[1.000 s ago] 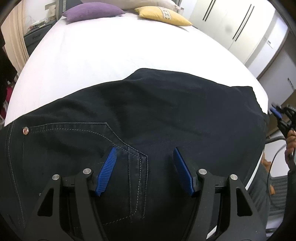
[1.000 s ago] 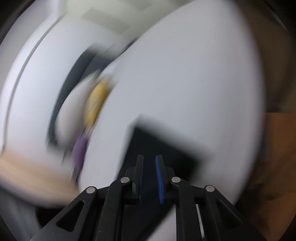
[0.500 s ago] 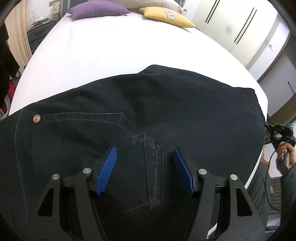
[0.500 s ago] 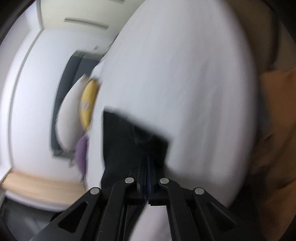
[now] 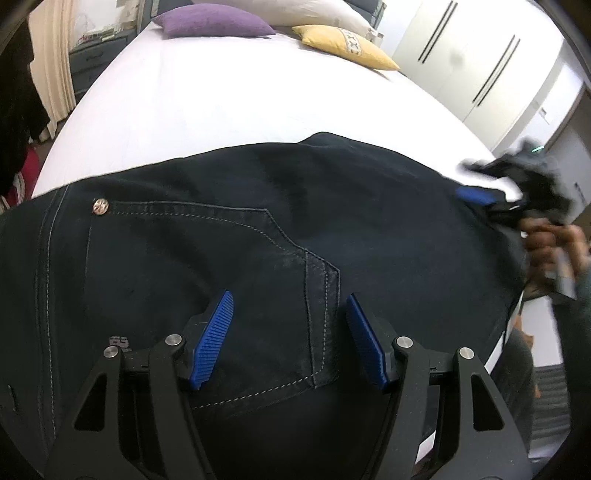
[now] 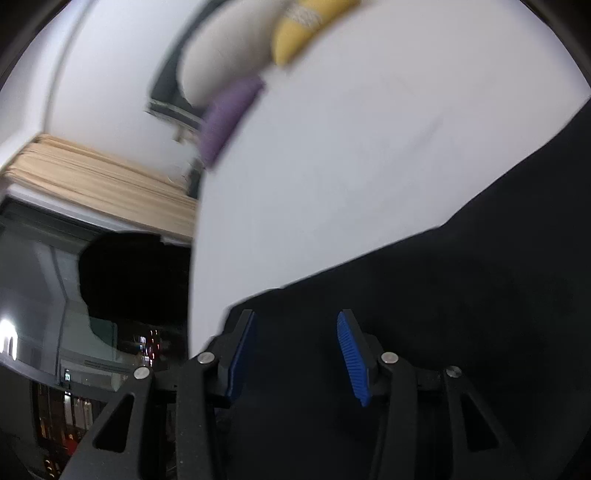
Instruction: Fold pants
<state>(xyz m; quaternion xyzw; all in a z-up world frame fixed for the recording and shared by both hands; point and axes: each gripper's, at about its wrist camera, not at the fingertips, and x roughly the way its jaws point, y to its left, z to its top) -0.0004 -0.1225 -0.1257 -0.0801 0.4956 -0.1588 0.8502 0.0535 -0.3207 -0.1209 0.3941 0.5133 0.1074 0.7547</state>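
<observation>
Pants (image 5: 258, 229), dark navy denim with pale stitching, lie spread flat across the near end of the white bed (image 5: 221, 103). Your left claw (image 5: 288, 339) hovers wide apart over a back pocket, gripping nothing. Your right claw (image 6: 295, 354), blurred at the pants' far right edge, has just been opening; dark cloth lies beneath its parted pads, unpinched.

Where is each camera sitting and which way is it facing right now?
Left wrist: on the left gripper, looking down across the pants up the bed to the pillows; right gripper and hand at right.
Right wrist: on the right gripper, open over the pants' edge, facing the bed's side.
Shared: pants, bed, purple pillow, yellow pillow.
</observation>
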